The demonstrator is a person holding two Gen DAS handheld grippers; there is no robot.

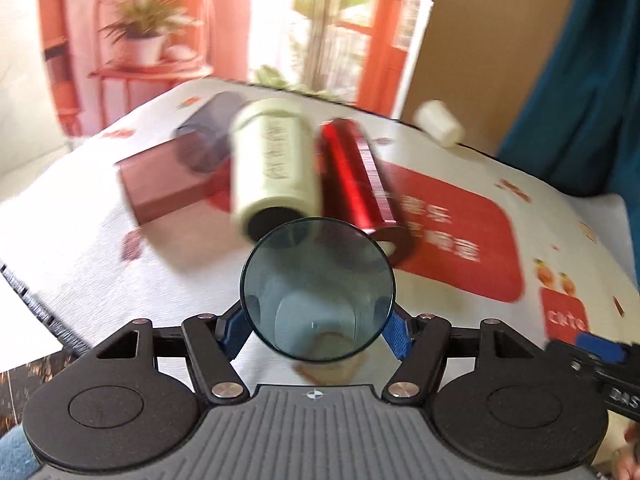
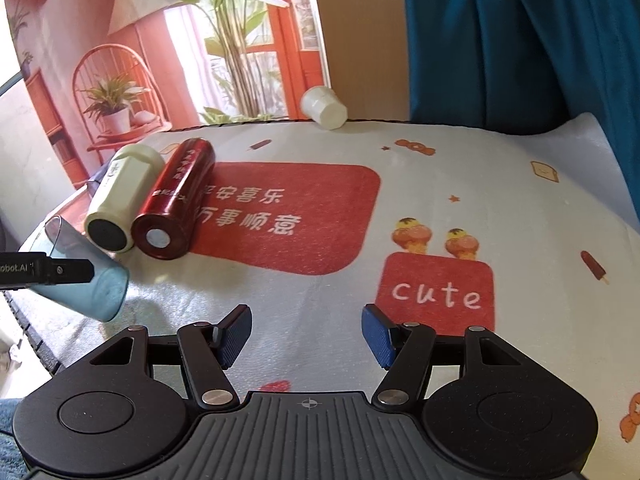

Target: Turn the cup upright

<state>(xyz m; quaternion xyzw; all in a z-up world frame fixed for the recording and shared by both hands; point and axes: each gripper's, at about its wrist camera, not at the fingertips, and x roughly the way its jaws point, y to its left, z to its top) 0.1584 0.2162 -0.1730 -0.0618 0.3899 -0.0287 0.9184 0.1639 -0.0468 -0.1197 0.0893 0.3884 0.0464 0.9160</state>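
Note:
My left gripper is shut on a translucent blue-grey cup. The cup is tilted, its round end facing the camera, lifted just above the tablecloth. The same cup shows at the left of the right wrist view, leaning, with a left gripper finger across its side. My right gripper is open and empty above the cloth, to the right of the cup.
A cream bottle and a red bottle lie side by side beyond the cup. A maroon box and a dark cylinder lie behind them. A small white cup lies on its side at the table's far edge.

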